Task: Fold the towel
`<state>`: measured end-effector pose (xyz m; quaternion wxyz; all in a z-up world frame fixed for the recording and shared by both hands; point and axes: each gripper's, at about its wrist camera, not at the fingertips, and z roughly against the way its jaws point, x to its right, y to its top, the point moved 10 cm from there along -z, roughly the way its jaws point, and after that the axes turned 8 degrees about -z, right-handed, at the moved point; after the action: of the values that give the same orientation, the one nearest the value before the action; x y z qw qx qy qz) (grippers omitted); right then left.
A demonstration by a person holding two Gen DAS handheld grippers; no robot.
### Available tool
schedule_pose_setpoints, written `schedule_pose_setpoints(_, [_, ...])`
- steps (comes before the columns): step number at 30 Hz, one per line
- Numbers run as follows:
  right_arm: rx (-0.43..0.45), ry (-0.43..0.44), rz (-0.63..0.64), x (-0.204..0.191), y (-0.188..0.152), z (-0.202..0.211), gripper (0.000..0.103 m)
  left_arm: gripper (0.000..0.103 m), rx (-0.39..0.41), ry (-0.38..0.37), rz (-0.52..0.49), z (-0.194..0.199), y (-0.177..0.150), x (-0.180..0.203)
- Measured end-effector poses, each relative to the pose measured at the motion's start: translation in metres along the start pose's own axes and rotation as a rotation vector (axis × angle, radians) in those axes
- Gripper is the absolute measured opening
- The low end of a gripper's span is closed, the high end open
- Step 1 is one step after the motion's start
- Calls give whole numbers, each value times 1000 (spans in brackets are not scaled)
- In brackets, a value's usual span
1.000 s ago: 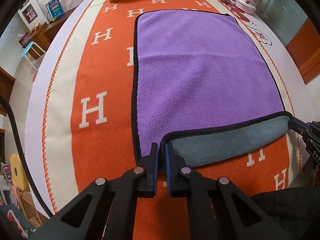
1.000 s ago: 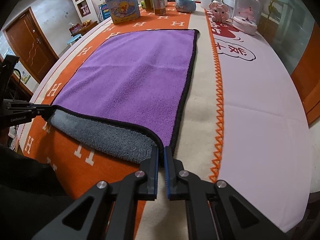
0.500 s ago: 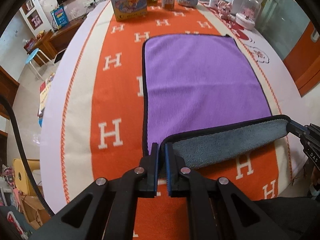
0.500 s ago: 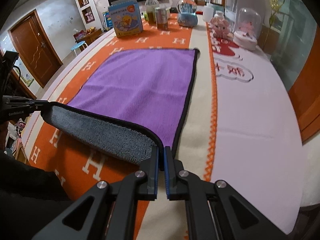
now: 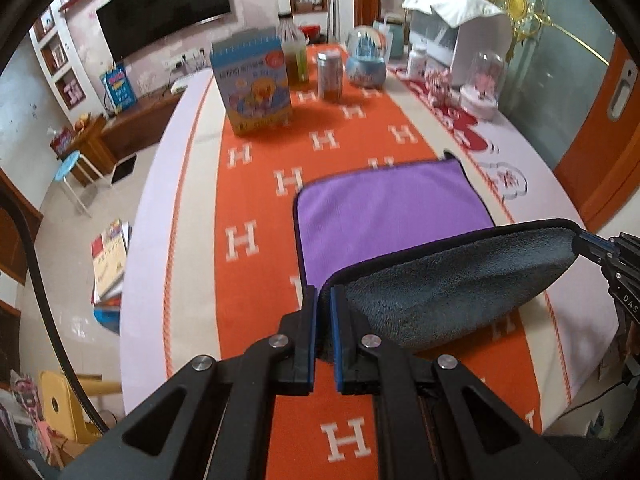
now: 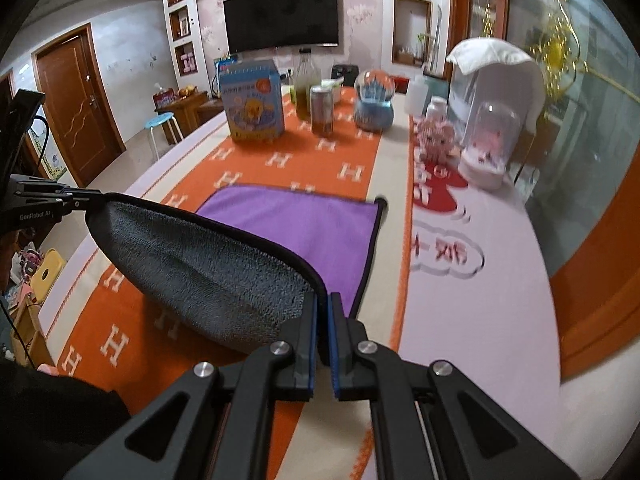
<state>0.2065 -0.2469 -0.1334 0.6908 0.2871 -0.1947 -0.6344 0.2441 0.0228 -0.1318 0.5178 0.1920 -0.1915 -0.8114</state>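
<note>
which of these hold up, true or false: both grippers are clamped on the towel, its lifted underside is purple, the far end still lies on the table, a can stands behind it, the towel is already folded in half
1. Both grippers are clamped on the towel. True: the left gripper and the right gripper each pinch a near corner of the towel.
2. The lifted underside is purple. False: it is grey; the top face is purple.
3. The far end lies on the table. True.
4. A can stands beyond the towel. True.
5. The towel is folded in half. False: the near edge hangs in the air, not laid down.
</note>
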Motion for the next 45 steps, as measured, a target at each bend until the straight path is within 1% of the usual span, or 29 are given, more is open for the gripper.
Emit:
schedule_pose_setpoints(5, [59,-23,10,4,34,-7,5,5,59,31,-7,-3,37,-13])
schedule_pose_setpoints(10, [104,-44,18,9,62,-24,5,5,96,57,2,-20,66,-25])
schedule_pose_setpoints(15, [124,-90,23,16,82,-52,5,5,94,73,0,-51,87,-31])
schedule_pose_setpoints(18, [124,-120,23,21,87,-75,5,5,91,61,16,-72,97,-33])
schedule_pose_setpoints(21, [122,-149,33,23,88,-94,5,5,66,62,34,-94,98,-36])
schedule_pose_setpoints(26, [104,-193,57,25,81,-130,5,5,17,35,78,-133,91,-42])
schedule_pose_setpoints(30, [93,-213,46,29,75,-149,5,6,-6,15,118,-159,84,-46])
schedule_pose_setpoints(34, [74,-216,33,30,70,-164,6,6,-42,-10,134,-178,77,-46])
schedule_pose_setpoints(36, [63,-217,32,30,68,-170,6,8,-56,-15,145,-185,73,-47])
schedule_pose_setpoints(37, [57,-217,33,31,67,-172,8,12,-63,-17,152,-187,73,-47])
schedule_pose_setpoints(38, [52,-218,33,31,66,-172,9,19,-71,-20,160,-190,72,-48])
schedule_pose_setpoints(39, [50,-220,33,32,66,-173,10,23,-77,-20,169,-192,71,-49])
schedule_pose_setpoints(40, [47,-221,32,32,65,-172,13,29,-82,-19,177,-193,70,-49])
schedule_pose_setpoints(41, [41,-216,28,33,65,-172,18,32,-85,-22,182,-193,69,-49])
schedule_pose_setpoints(43, [36,-202,19,33,64,-170,26,34,-82,-35,193,-191,70,-49])
schedule_pose_setpoints(45, [39,-193,8,32,64,-167,29,39,-75,-35,201,-187,70,-50])
